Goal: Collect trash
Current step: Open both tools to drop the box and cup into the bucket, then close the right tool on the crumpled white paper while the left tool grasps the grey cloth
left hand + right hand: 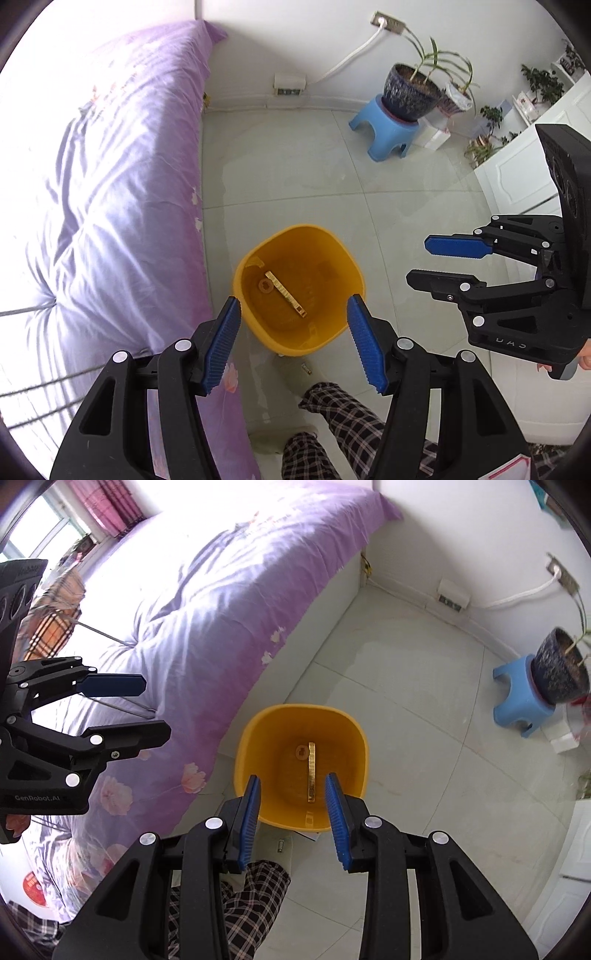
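Left tongs [293,314] and right tongs [291,794], both apart and empty, hover over yellow bin [334,258] containing a gold strip [285,293].

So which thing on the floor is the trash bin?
Find the big bed with the purple quilt. On the pale tiled floor right beside it stands the yellow bin, an open, lidless tub with one thin gold strip lying inside. Nothing else down there is yellow; the blue stool only carries a plant pot.
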Motion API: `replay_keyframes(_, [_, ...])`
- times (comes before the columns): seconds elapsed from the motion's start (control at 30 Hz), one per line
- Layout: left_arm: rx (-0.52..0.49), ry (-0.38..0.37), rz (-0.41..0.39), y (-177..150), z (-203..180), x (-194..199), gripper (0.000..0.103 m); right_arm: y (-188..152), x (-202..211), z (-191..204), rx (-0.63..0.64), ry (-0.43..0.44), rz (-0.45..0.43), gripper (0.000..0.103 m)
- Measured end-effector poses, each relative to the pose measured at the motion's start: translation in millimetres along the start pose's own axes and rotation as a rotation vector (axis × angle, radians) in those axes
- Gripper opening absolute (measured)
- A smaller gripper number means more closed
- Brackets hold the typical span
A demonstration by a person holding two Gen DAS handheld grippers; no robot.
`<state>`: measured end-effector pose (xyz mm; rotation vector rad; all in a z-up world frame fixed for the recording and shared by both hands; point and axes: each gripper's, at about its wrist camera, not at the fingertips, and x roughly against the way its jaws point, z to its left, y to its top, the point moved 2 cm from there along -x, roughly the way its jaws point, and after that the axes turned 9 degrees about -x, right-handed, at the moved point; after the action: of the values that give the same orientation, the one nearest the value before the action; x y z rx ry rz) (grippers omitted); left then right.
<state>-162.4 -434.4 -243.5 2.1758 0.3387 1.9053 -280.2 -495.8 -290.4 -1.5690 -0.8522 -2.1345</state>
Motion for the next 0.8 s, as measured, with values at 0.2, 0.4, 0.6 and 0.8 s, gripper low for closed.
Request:
replay_keyframes(0.2, [0.114,0.053,-0.089,-33,7,66,0.062,0,60,42,0.098,0.024,-0.073,0.037])
replay_keyframes(0.4, [0.264,0.124,-0.164,-76,20,129,0.063,6,111,96,0.201,0.092,-0.160,0.037])
replay_keyframes(0.6, [0.421,0.222,-0.232,-126,35,179,0.063,8,141,159,0.322,0.187,-0.206,0.037])
replay_keyframes(0.8, [0.572,0.310,-0.289,-181,44,221,0.063,-3,158,223,0.437,0.276,-0.220,0.037])
